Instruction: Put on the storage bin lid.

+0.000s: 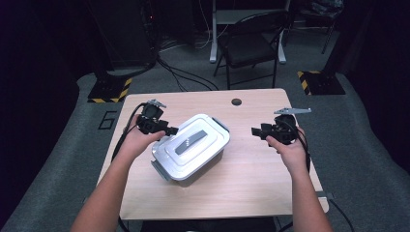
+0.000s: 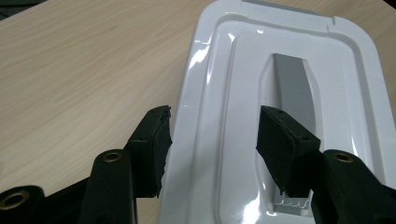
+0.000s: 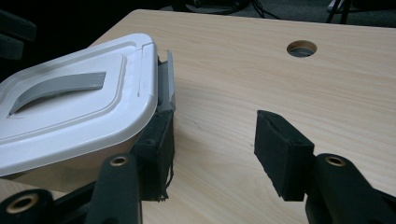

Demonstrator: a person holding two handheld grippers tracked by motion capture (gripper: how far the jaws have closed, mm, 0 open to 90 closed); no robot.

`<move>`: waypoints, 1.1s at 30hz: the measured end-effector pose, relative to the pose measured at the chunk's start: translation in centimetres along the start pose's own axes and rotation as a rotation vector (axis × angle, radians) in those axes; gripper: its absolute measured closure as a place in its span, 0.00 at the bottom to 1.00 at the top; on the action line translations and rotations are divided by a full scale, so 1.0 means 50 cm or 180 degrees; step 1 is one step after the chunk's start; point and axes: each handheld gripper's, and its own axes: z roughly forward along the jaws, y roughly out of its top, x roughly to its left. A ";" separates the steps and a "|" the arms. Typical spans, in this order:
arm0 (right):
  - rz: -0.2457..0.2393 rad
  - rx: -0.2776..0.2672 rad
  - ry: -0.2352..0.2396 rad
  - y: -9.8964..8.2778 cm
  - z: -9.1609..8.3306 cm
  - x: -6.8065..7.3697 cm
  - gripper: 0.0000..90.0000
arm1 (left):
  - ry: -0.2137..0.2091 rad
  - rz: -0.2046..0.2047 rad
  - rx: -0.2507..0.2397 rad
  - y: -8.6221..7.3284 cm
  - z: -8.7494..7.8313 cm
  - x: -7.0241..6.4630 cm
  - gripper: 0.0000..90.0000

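Note:
A white lidded box (image 1: pixel 191 147) with a grey handle (image 1: pixel 189 141) sunk in its lid sits at an angle in the middle of the wooden table (image 1: pixel 251 183). My left gripper (image 1: pixel 171 130) hovers at the box's far-left edge. In the left gripper view it (image 2: pixel 212 135) stands open over the lid (image 2: pixel 233 70), the grey handle (image 2: pixel 294 88) just ahead of its right jaw, and neither pad presses on anything. My right gripper (image 1: pixel 255 131) is open a short way to the right of the box. In the right gripper view it (image 3: pixel 212 135) has bare table between its jaws, with the box (image 3: pixel 70 116) and its grey side latch (image 3: pixel 166 79) to the left.
A round cable hole (image 1: pixel 236 102) lies near the table's far edge. A black folding chair (image 1: pixel 249 46) stands beyond the table, with cables on the grey floor. Yellow-black striped stand bases (image 1: pixel 111 89) flank the far corners.

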 end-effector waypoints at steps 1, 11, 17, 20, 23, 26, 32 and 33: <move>0.0000 0.0002 -0.0007 0.000 0.000 -0.001 0.52 | 0.0022 -0.0032 -0.0037 -0.003 -0.007 0.009 0.49; -0.0005 0.0012 -0.0006 -0.001 0.001 -0.001 0.52 | 0.0107 -0.0164 -0.0101 -0.021 -0.029 0.040 0.48; -0.0014 0.0018 -0.0016 -0.001 0.001 -0.001 0.52 | 0.0125 -0.0246 -0.0132 -0.036 -0.043 0.058 0.49; -0.0006 0.0033 -0.0029 -0.001 0.002 -0.002 0.52 | 0.0162 -0.0279 -0.0160 -0.045 -0.050 0.068 0.49; -0.0010 0.0041 -0.0028 -0.001 0.002 -0.002 0.52 | 0.0198 -0.0360 -0.0188 -0.059 -0.057 0.081 0.49; 0.0000 0.0044 -0.0036 -0.002 0.004 -0.003 0.52 | 0.0223 -0.0425 -0.0197 -0.070 -0.060 0.090 0.49; 0.0015 0.0050 -0.0044 -0.005 0.007 -0.007 0.52 | 0.0262 -0.0508 -0.0226 -0.098 -0.061 0.108 0.49; 0.0011 0.0057 -0.0074 -0.006 0.009 -0.007 0.52 | 0.0258 -0.0512 -0.0226 -0.102 -0.062 0.111 0.49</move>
